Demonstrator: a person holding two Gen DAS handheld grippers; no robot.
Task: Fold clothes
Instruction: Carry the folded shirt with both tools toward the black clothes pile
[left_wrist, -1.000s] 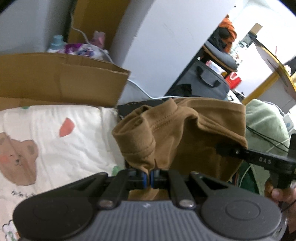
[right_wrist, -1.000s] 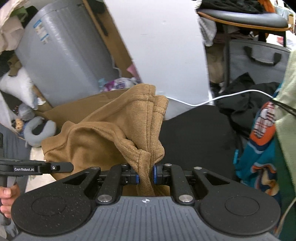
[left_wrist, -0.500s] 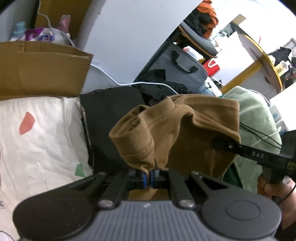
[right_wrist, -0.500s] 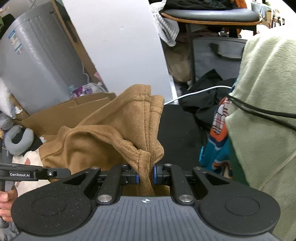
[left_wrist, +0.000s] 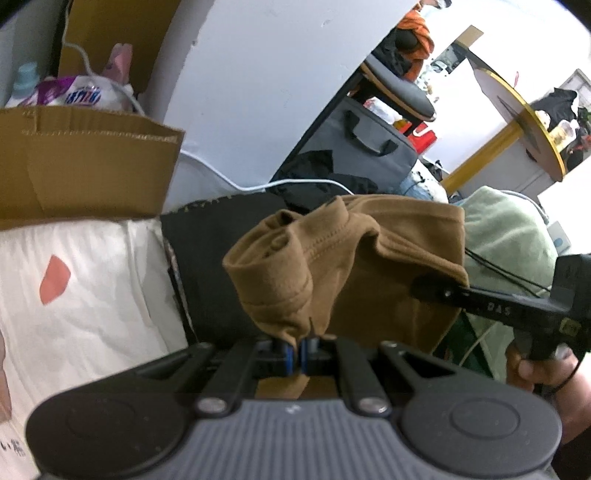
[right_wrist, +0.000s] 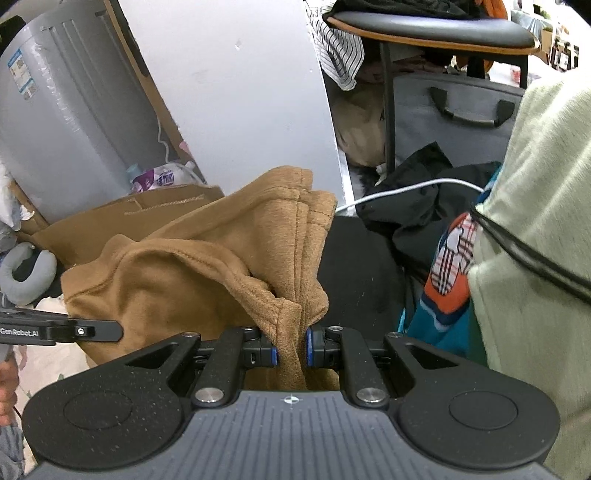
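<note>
garment: brown fleece top (left_wrist: 354, 266), bunched and held in the air between both grippers, over a black cloth (left_wrist: 214, 266)
left gripper (left_wrist: 295, 352): jaws clamped on a hem
right gripper (right_wrist: 291, 347): jaws pinching a thick gathered edge
progress: layers doubled, no flat folded shape visible; could be mid-fold or being carried
nearby: white printed bedsheet (left_wrist: 85, 295), cardboard box (left_wrist: 81, 162)
</note>
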